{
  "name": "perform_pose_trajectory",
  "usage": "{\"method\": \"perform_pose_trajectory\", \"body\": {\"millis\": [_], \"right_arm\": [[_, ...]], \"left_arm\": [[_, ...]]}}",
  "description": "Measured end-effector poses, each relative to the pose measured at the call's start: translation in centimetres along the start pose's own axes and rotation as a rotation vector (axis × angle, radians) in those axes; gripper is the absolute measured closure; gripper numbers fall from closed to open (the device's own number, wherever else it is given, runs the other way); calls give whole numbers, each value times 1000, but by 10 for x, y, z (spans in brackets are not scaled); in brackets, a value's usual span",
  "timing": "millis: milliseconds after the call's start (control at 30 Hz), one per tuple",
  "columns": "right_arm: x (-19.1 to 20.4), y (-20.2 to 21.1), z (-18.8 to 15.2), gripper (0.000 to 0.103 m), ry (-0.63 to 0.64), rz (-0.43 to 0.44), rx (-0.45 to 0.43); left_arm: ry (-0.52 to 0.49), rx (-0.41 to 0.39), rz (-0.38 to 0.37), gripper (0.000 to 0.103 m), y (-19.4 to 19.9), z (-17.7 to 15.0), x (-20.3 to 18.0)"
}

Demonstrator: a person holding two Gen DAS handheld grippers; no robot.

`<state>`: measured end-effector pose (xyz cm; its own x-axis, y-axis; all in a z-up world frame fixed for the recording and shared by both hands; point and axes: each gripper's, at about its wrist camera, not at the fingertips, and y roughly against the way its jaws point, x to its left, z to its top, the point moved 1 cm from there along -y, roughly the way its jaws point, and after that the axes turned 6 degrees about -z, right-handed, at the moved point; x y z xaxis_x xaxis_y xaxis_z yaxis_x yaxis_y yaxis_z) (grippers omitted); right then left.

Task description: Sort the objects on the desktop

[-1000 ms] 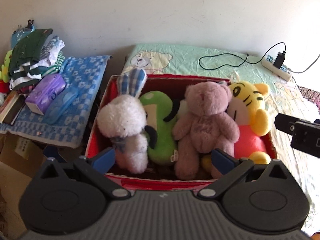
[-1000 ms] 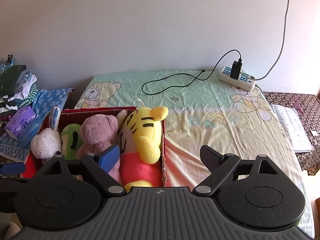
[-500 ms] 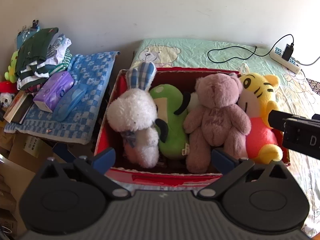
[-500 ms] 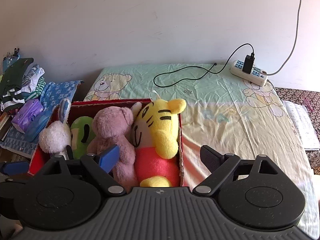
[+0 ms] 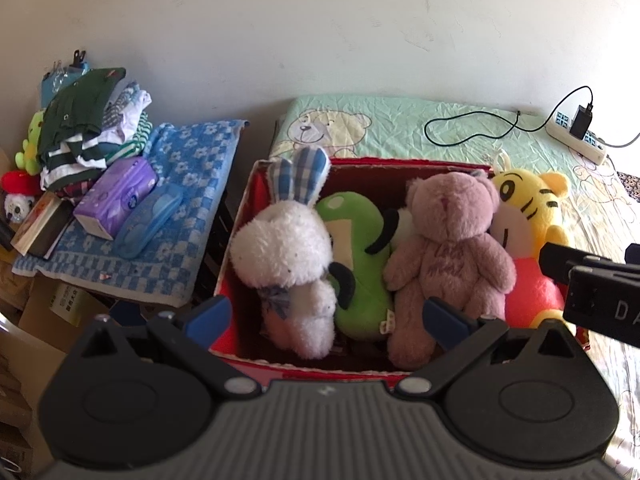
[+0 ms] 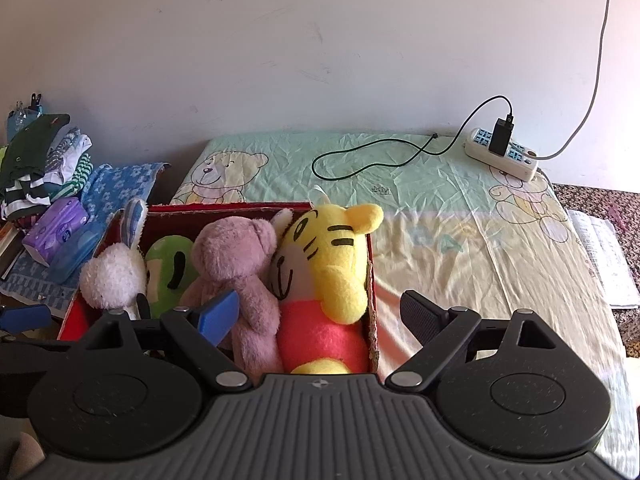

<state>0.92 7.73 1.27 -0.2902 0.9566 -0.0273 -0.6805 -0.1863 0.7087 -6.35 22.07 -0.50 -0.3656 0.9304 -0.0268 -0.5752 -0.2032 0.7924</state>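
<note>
A red box (image 5: pixel 240 216) holds several plush toys side by side: a white rabbit (image 5: pixel 288 256), a green plush (image 5: pixel 356 264), a pink bear (image 5: pixel 448 248) and a yellow tiger (image 5: pixel 532 216). The box (image 6: pixel 370 280), rabbit (image 6: pixel 114 276), bear (image 6: pixel 236 264) and tiger (image 6: pixel 332 256) also show in the right wrist view. My left gripper (image 5: pixel 328 316) is open and empty, above the box's near edge. My right gripper (image 6: pixel 320 316) is open and empty, over the box's right end; its side shows in the left wrist view (image 5: pixel 592 284).
The box stands on a bear-print sheet (image 6: pixel 440 208) with a power strip (image 6: pixel 502 154) and a black cable (image 6: pixel 360 152) at the back. On the left a blue checked cloth (image 5: pixel 184 184) carries a purple tissue pack (image 5: pixel 116 196), a blue case (image 5: pixel 150 220) and folded clothes (image 5: pixel 88 124).
Both grippers have drawn back and shifted left, so the box and toys sit further right in both views. The jaws stay open. The toys have not moved.
</note>
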Motion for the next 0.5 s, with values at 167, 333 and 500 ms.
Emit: {"method": "perform_pose_trajectory", "body": {"millis": [167,333,500], "right_arm": [[2,-3,-1,13,-7,0,6],[6,-3,-3,13,8,-14,-2],[7,-5,-1,13,-7,-15,-1]], "left_arm": [[-5,4,-14,1,-6,0,3],[-10,10,-20,1,-11,-1,5],[-13,2,-23,1,-12,0,5]]}}
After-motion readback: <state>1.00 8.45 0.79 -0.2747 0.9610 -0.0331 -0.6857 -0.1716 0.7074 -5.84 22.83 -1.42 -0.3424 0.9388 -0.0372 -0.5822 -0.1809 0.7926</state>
